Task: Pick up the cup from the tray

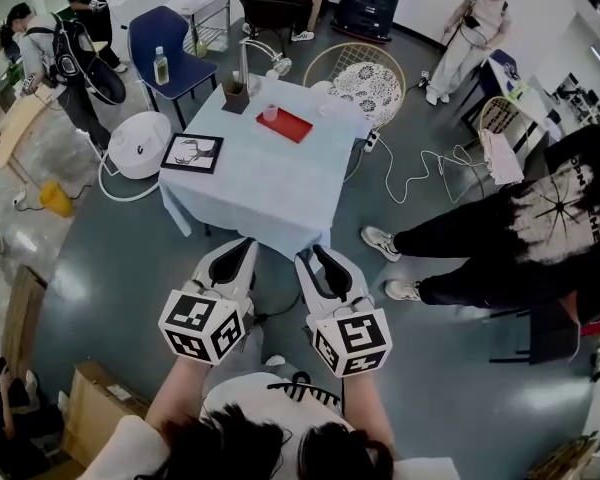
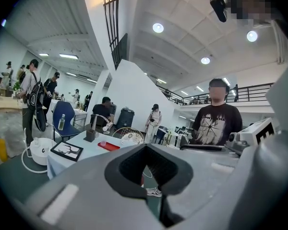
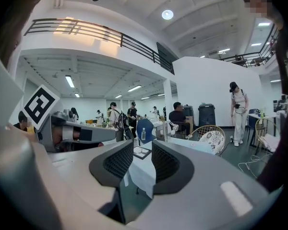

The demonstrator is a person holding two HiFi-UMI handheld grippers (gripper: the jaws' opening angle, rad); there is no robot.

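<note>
A small translucent cup stands upright on the red tray.

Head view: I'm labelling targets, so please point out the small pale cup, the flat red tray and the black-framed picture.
small pale cup (image 1: 270, 114), head view, its side
flat red tray (image 1: 291, 127), head view, bare middle
black-framed picture (image 1: 191, 153), head view, middle of the print

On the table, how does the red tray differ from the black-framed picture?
The red tray is plain red; the black-framed picture shows a dark drawing on white. The red tray carries a small cup near one end; nothing stands on the black-framed picture. The tray lies toward the far side of the table, the picture by its left edge. Both are rectangular and lie flat.
</note>
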